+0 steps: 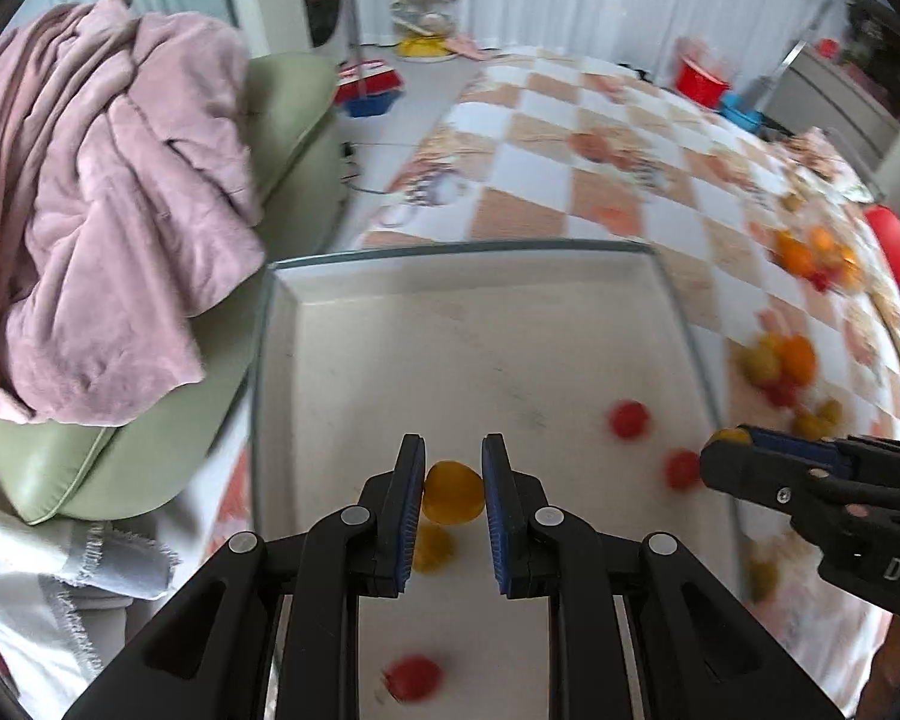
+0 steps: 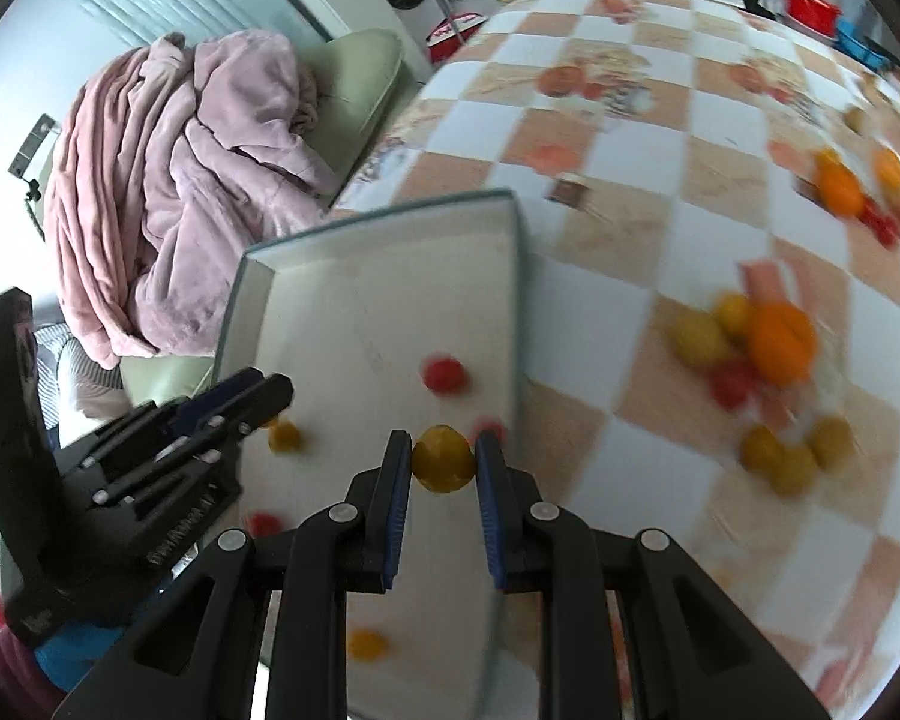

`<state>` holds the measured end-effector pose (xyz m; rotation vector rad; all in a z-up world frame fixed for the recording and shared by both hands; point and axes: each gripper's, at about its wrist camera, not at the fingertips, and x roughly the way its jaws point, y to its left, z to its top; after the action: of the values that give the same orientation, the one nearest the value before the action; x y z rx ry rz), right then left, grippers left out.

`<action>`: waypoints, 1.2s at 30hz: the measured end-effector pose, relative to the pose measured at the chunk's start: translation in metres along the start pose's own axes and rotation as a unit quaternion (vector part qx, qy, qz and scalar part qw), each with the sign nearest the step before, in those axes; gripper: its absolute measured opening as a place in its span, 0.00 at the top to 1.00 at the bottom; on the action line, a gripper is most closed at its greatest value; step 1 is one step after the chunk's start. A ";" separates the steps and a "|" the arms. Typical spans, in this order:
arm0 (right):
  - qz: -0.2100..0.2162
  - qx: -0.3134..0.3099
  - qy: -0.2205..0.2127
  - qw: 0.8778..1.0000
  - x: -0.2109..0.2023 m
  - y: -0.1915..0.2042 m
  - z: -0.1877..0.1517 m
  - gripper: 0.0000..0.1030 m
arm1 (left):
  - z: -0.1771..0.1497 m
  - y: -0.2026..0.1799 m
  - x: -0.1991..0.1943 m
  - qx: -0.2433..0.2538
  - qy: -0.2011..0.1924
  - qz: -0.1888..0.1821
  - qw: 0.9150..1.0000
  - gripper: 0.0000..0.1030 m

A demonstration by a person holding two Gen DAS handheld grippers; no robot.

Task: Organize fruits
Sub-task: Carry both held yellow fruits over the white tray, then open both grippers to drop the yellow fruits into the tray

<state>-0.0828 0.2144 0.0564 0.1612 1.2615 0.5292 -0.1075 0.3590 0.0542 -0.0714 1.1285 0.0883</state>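
Note:
A white tray [image 1: 306, 360] lies on a checkered tablecloth; it also shows in the right wrist view [image 2: 306, 300]. My left gripper [image 1: 453, 492] is shut on a yellow fruit [image 1: 453, 492] above the tray. My right gripper [image 2: 443, 459] is shut on another yellow fruit [image 2: 443, 459] over the tray's right rim; its tip shows in the left wrist view [image 1: 729, 441]. Red cherry tomatoes [image 1: 629, 418] and a yellow fruit [image 1: 431, 547] lie in the tray. Loose oranges and small fruits [image 2: 750, 342] lie on the cloth to the right.
A pink blanket [image 1: 102, 204] lies on a green sofa [image 1: 294, 120] left of the table. More fruits [image 1: 810, 255] lie farther right on the cloth [image 1: 570, 132]. A red bucket [image 1: 699, 78] stands beyond the table.

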 end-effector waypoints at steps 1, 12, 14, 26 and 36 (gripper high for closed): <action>-0.002 -0.002 0.001 1.000 0.005 0.003 0.006 0.77 | 0.002 0.003 0.005 -0.002 0.003 0.006 1.000 0.80; -0.024 -0.006 0.027 0.999 0.050 0.010 0.044 0.77 | 0.001 0.017 0.030 -0.022 0.031 0.029 0.999 0.79; -0.028 -0.006 0.035 0.999 0.056 0.006 0.044 0.77 | 0.001 0.016 0.031 -0.021 0.031 0.029 0.999 0.79; -0.010 -0.013 0.032 0.999 0.054 0.007 0.051 0.41 | 0.002 0.013 0.023 -0.015 0.004 0.050 0.999 0.20; 0.001 0.015 -0.025 1.000 -0.006 -0.012 0.044 0.17 | 0.001 -0.004 0.010 0.017 0.007 0.040 0.999 0.20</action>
<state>-0.0391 0.2083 0.0708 0.2005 1.2207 0.5047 -0.1023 0.3556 0.0460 0.0046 1.1465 0.1401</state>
